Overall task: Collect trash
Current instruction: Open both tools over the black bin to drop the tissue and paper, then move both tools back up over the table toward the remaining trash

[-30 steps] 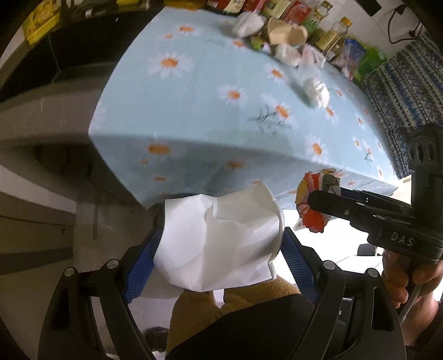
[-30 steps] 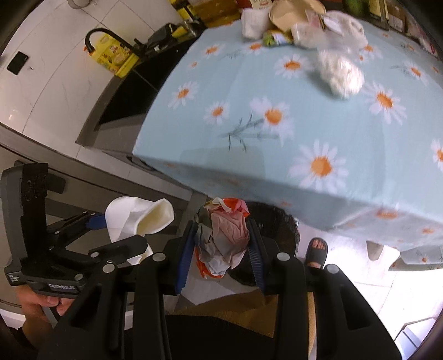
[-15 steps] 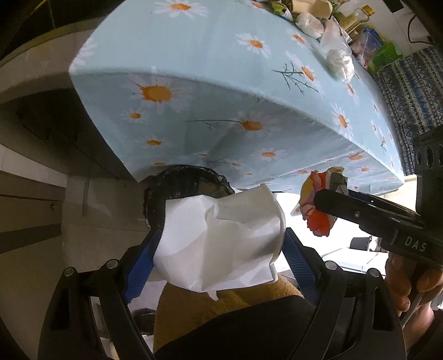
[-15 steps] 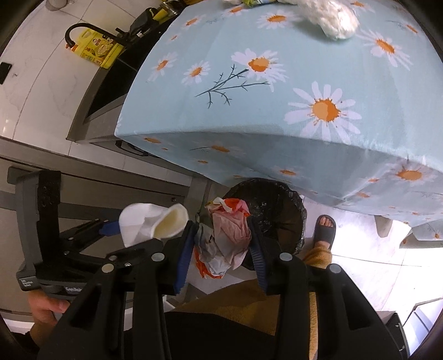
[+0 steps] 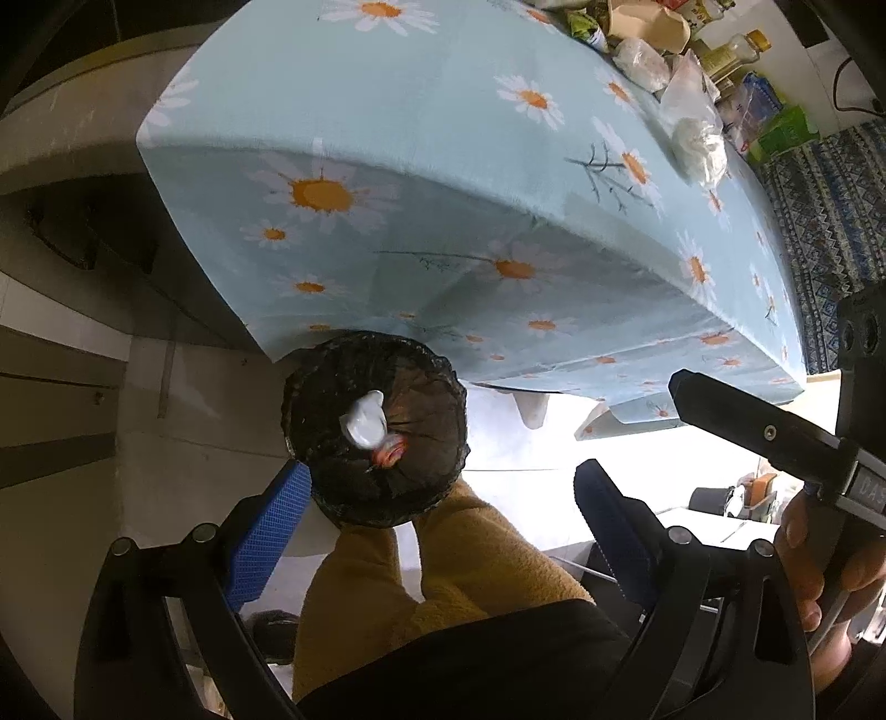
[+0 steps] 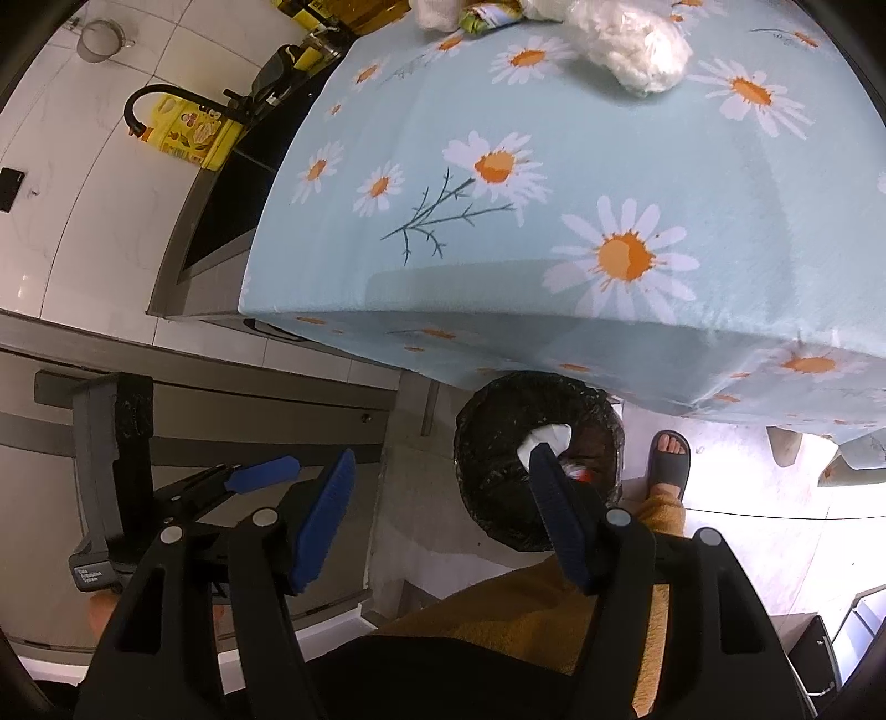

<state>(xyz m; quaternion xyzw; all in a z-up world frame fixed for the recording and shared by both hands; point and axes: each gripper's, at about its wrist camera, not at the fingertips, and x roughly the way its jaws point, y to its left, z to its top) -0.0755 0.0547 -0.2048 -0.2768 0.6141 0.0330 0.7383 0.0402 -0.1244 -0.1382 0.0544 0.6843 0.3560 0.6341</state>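
I have both tools hanging over the bin (image 5: 376,437), which stands on the floor tucked against the edge of the daisy-cloth counter (image 5: 443,138) so drops fall straight in. The left tool (image 5: 437,498) has just been opening and gapes with nothing between its jaws; the right tool (image 6: 443,515) has been opening too and is empty. The white paper (image 5: 365,426) and the red wrapper (image 5: 390,455) lie inside the bin. More trash, a crumpled plastic bag (image 6: 631,50) among it, sits on the counter above the bin
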